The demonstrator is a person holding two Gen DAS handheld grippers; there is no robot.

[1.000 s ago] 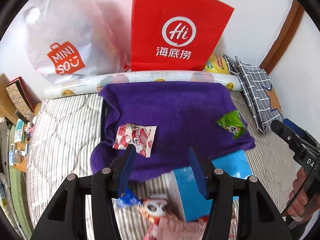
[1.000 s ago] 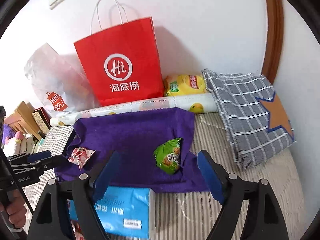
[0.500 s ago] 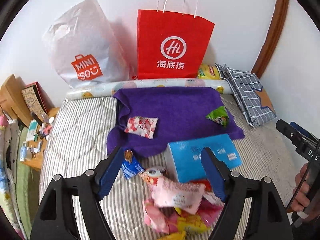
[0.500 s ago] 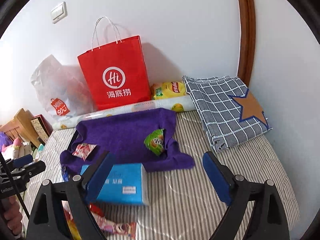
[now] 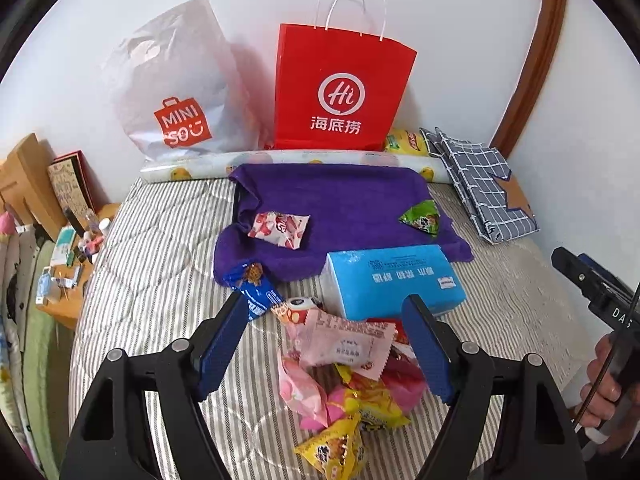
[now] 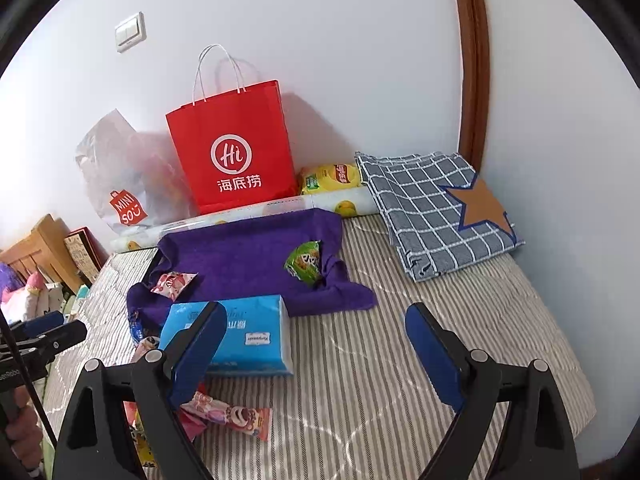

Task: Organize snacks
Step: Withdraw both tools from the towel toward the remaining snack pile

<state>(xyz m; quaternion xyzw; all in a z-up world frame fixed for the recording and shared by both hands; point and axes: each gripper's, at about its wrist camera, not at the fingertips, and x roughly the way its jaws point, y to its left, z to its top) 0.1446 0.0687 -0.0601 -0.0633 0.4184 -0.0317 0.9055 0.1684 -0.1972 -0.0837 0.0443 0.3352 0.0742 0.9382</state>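
Snacks [image 5: 348, 384] heaped loose on the striped mattress [image 5: 160, 280], near its front edge, just in front of one blue tissue pack [image 5: 394, 280]: pink, yellow, white and red wrappers overlapping, too tangled for a sure count. One pale pink wrapper [image 5: 346, 346] on top of the heap, one yellow triangular packet [image 5: 334, 450] at its near end, one blue biscuit packet [image 5: 254, 286] at its far left, touching the front edge of the purple towel [image 5: 340, 200].

Two snacks apart from the heap, both on the purple towel: one red-and-white strawberry packet [image 5: 280, 228] toward its left edge, one green triangular packet [image 5: 422, 218] at its right edge. Towel draped over a dark tray, only the tray's left rim showing.

Along the mattress's back edge, against the wall: one white Miniso plastic bag [image 5: 180, 92], one red paper bag [image 5: 340, 88] with white handles, contents of both hidden; one rolled fruit-print sheet [image 5: 280, 160] lying in front of them; one yellow packet [image 6: 332, 178] behind the roll. One folded checked cloth [image 6: 432, 208] with a tan star in the back right corner.

Left gripper [image 5: 324, 344] hanging above the heap, jaws spread wide, nothing pinched between them. Right gripper [image 6: 316, 344] likewise spread wide and empty, over bare mattress right of the tissue pack. One pink bear-print wrapper [image 6: 228, 416] visible below its left finger.
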